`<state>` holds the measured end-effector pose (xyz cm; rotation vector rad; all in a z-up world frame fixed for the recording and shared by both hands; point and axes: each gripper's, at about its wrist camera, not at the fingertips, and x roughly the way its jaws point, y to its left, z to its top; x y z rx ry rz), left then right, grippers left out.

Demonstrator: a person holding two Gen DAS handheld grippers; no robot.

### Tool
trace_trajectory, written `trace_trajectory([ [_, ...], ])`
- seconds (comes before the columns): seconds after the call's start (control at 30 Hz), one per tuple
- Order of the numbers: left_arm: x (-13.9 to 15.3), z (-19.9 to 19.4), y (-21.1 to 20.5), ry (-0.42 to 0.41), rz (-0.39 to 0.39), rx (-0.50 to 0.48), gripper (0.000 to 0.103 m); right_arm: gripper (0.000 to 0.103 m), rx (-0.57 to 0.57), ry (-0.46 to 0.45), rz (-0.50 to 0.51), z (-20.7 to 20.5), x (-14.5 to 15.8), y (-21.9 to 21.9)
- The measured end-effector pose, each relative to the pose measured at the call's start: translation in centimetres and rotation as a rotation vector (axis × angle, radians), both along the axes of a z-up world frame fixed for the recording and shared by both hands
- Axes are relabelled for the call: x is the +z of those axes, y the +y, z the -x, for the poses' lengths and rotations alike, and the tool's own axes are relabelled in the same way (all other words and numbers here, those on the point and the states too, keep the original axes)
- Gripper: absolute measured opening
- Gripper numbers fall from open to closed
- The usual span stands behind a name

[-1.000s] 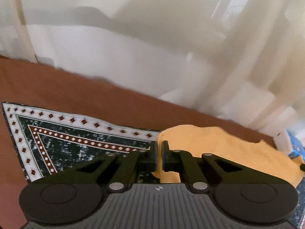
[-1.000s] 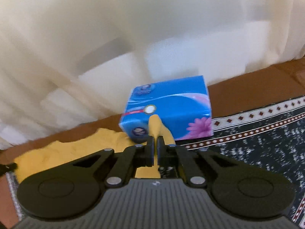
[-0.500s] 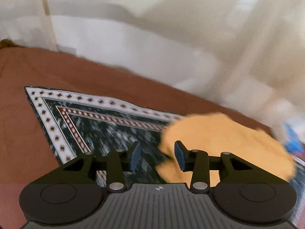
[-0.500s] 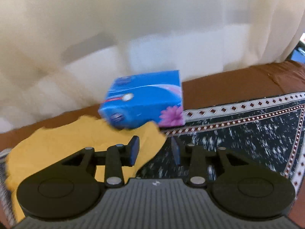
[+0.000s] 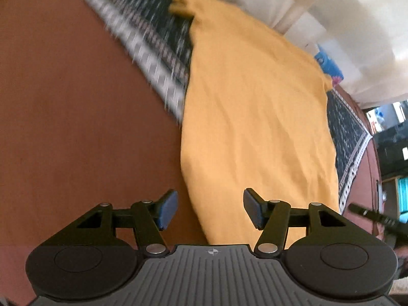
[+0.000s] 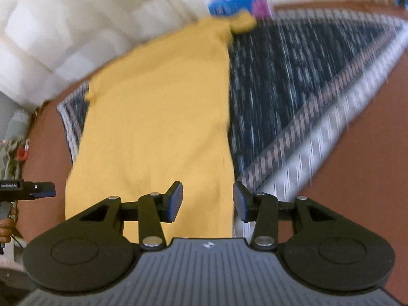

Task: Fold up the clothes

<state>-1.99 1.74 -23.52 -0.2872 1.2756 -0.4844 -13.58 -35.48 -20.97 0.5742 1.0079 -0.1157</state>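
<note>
garment: yellow cloth (image 5: 255,117) is laid out long and fairly flat on the patterned mat (image 5: 158,38), stretched from the near edge toward the far side; some wrinkles are seen, a bunched corner at the far left end.
support: the mat is spread over a brown surface (image 5: 76,127); a blue tissue box (image 6: 237,2) is seen at the far end, just beyond the cloth.
left gripper: left gripper (image 5: 209,210) is held over the near left edge of the cloth; jaws have just been opening and are seen wide, nothing pinched between the pads.
right gripper: right gripper (image 6: 207,201) is held over the near right edge of the cloth; jaws have just been opening, set moderately apart, cloth seen beneath the gap but not clamped.
blur: heavy streaking is seen on the mat in both views, so fine detail is lost.
done so far: the cloth appears to be spread out or folded lengthwise into a narrow strip; which one cannot be told.
left to do: near corners are judged to be the next grasp, then a fold toward the far end; no finished compact fold is shown.
</note>
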Motion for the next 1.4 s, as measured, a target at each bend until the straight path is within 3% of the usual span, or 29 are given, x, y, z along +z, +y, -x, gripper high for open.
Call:
trace_trajectory([
  [0.13, -1.1, 2.9, -0.7, 0.026, 0.003, 0.028, 0.072, 0.048, 0.016, 0.035, -0.012, 2.4, -1.5, 0.9],
  [0.37, -2.0, 5.8, -2.2, 0.043, 0.023, 0.037, 0.072, 0.047, 0.065, 0.060, -0.022, 2.9, -2.1, 1.6],
  [0.4, -1.9, 5.9, -2.2, 0.046, 0.030, 0.035, 0.072, 0.037, 0.067, 0.067, -0.027, 2.8, -2.1, 1.7],
  [0.43, -1.9, 6.0, -2.2, 0.045, 0.030, 0.028, 0.072, 0.020, 0.070, 0.074, -0.033, 2.8, -2.2, 1.7],
  [0.5, -1.9, 6.0, -2.2, 0.042, 0.028, 0.009, 0.072, 0.004, 0.060, 0.077, -0.050, 2.9, -2.0, 1.7],
  [0.73, -2.5, 5.9, -2.0, 0.056, 0.043, -0.024, 0.072, 0.003, -0.068, -0.007, -0.061, 4.9, 1.8, 0.8],
  [0.87, -2.7, 6.0, -2.2, 0.048, 0.052, -0.032, 0.074, 0.003, -0.102, -0.023, 0.004, 5.7, 3.6, 0.2],
  [0.9, -2.6, 6.0, -2.2, 0.040, 0.050, -0.034, 0.067, 0.003, -0.109, -0.020, 0.014, 5.9, 3.8, 0.0],
  [0.93, -2.6, 6.0, -2.1, 0.031, 0.048, -0.035, 0.047, 0.003, -0.116, -0.015, 0.019, 5.9, 3.8, -0.1],
  [0.97, -2.5, 6.0, -2.0, 0.021, 0.047, -0.036, 0.004, 0.003, -0.123, -0.010, 0.023, 6.0, 3.6, -0.2],
  [1.03, -2.2, 6.0, -2.0, 0.011, 0.030, -0.005, 0.002, 0.003, -0.127, -0.004, 0.025, 5.9, 3.2, -0.1],
  [1.23, 3.3, 8.0, -1.6, -0.169, -0.041, -0.065, 0.000, 0.003, -0.117, -0.001, 0.023, 6.3, 3.2, 0.6],
  [1.37, 4.2, 8.7, -1.2, -0.147, -0.043, -0.113, 0.001, 0.003, -0.120, 0.031, 0.016, 7.3, 2.3, 0.7],
  [1.4, 3.4, 8.6, -1.2, -0.106, -0.054, -0.126, 0.004, 0.003, -0.125, 0.044, 0.012, 7.5, 1.8, 0.6],
])
